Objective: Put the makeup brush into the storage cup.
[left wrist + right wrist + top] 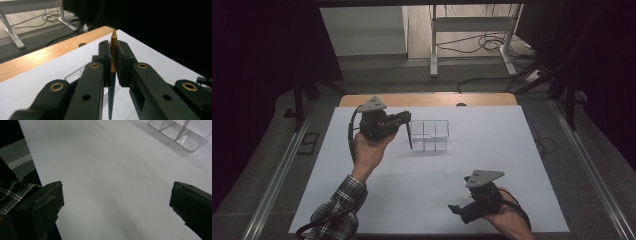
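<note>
The left hand-held gripper (113, 58) is clamped on a pen (113, 53), just left of the clear tray (429, 135). Light, stiff, slick: grip mid-barrel. The right hand-held gripper (116, 202) gapes, holding nothing.

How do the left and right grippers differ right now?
The left gripper is shut on a pen; the right gripper is open with nothing between its jaws. The left one is held up beside the clear tray, the pen hanging down from it; the right one sits low near the table's front edge, away from the tray. Both are black with a grey three-cornered plate.
</note>
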The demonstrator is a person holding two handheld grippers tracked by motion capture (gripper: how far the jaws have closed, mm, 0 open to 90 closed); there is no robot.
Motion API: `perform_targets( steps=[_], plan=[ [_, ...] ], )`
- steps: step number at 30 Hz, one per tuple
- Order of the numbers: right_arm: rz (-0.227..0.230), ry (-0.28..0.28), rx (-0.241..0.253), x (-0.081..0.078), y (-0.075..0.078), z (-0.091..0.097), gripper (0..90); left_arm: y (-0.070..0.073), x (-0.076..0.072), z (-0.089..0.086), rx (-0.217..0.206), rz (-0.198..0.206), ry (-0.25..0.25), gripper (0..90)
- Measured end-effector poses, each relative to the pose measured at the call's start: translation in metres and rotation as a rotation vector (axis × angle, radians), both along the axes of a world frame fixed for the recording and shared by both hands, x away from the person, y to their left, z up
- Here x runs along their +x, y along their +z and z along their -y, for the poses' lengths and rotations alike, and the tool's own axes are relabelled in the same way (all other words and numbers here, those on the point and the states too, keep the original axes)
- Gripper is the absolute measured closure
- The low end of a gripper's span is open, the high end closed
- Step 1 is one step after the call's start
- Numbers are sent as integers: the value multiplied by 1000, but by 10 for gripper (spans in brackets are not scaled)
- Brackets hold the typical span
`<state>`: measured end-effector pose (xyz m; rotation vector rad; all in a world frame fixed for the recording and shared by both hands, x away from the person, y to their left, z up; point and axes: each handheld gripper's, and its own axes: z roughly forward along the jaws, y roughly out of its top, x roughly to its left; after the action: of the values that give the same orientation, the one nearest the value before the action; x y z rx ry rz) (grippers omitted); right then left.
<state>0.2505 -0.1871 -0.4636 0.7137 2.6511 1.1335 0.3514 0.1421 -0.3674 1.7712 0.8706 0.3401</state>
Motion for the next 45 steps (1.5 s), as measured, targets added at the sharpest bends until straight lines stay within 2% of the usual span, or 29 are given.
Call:
perform_targets(
  steps=[10, 16, 26, 35, 45],
  plan=[
    [4, -13, -9, -2, -2, 7, 0, 4, 14, -2, 3, 13, 37, 845],
    [18, -10, -41, -4, -6, 11, 0, 4, 25, -4, -7, 18, 69, 845],
    [28, -25, -49, -4, -7, 18, 0, 2, 39, -1, -12, 18, 87, 845],
    [36, -58, -42, -2, -7, 22, 0, -3, 52, 6, -6, 23, 106, 845],
    [46, -51, -62, -2, -9, 21, 0, -16, 63, 13, -9, 10, 113, 845]
  ],
)
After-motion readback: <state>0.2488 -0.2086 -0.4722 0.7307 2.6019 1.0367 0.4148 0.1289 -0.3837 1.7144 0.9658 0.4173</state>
